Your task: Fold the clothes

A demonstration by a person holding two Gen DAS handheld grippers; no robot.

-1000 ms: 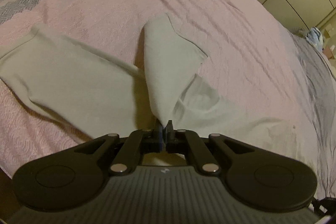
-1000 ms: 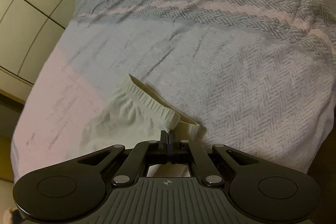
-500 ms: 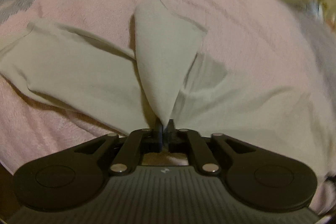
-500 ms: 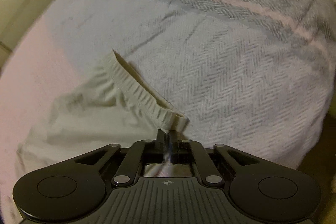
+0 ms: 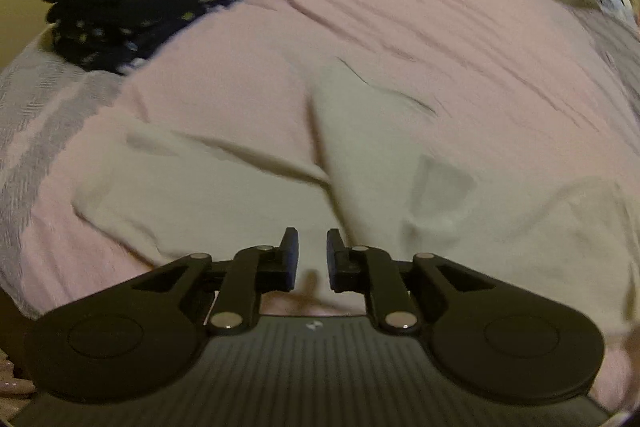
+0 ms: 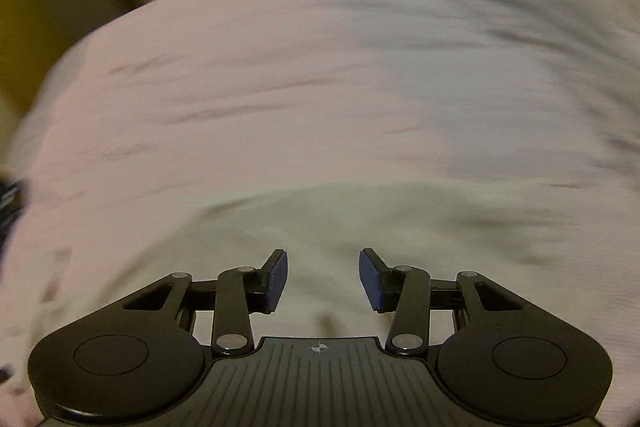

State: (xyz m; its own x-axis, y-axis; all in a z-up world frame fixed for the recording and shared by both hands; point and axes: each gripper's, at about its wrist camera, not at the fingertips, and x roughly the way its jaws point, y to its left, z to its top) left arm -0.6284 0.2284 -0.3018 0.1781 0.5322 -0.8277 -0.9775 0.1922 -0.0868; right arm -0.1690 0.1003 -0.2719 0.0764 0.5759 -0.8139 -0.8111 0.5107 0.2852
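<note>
Now that both grippers, left (image 5: 312, 259) and right (image 6: 323, 279), have just been opening and stand empty over the trousers (image 5: 224, 195), I'd re-pinch a leg hem ahead, then fold across.

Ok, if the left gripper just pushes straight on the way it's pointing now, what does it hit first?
Most likely the pale trousers lying on the pink bedspread. The left gripper points down at the cloth, jaws open and empty after just opening. Depth is hard to judge in this blurred view.
</note>
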